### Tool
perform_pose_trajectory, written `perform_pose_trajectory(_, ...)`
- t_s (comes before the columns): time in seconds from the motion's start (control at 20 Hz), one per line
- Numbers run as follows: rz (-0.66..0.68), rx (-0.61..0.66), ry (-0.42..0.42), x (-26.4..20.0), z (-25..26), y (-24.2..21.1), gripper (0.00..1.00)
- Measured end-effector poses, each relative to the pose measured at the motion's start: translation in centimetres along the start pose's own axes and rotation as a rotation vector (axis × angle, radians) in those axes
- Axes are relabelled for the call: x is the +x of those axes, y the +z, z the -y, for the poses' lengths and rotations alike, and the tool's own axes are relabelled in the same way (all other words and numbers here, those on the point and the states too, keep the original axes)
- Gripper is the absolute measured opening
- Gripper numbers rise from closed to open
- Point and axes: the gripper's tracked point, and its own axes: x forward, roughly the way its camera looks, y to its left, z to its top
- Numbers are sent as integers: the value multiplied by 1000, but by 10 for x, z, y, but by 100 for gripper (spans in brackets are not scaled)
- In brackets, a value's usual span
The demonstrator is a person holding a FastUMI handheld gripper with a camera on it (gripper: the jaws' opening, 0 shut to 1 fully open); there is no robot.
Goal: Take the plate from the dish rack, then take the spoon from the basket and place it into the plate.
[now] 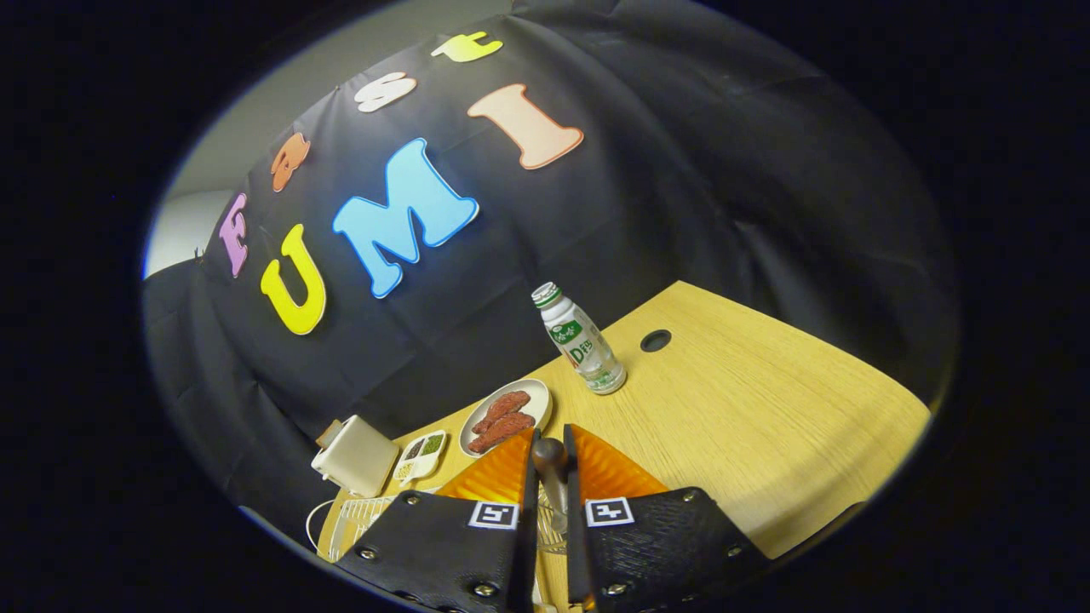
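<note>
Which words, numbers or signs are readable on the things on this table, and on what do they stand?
bottle: the label print is too blurred to read with certainty.
gripper, shut on the spoon handle: square black-and-white code marks, a pattern and no words.
Nothing else bears readable text.

matt wood-grain table (766, 400), plastic bottle (582, 340)

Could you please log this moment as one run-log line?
gripper: shut on brown-handled spoon | white oval plate: holds sausages, just beyond fingers | wire basket: below fingers | wooden table
</note>
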Motion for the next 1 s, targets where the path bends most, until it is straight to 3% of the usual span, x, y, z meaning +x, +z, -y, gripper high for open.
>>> perform_pose_trajectory(0.25,17,-71,47,-22,-27,32,14)
perform_pose_trajectory(0.55,-1,-144,174,-67,-87,52,14)
perform_pose_trajectory(1.0,-165,-316,396,-124,-171,-40,14)
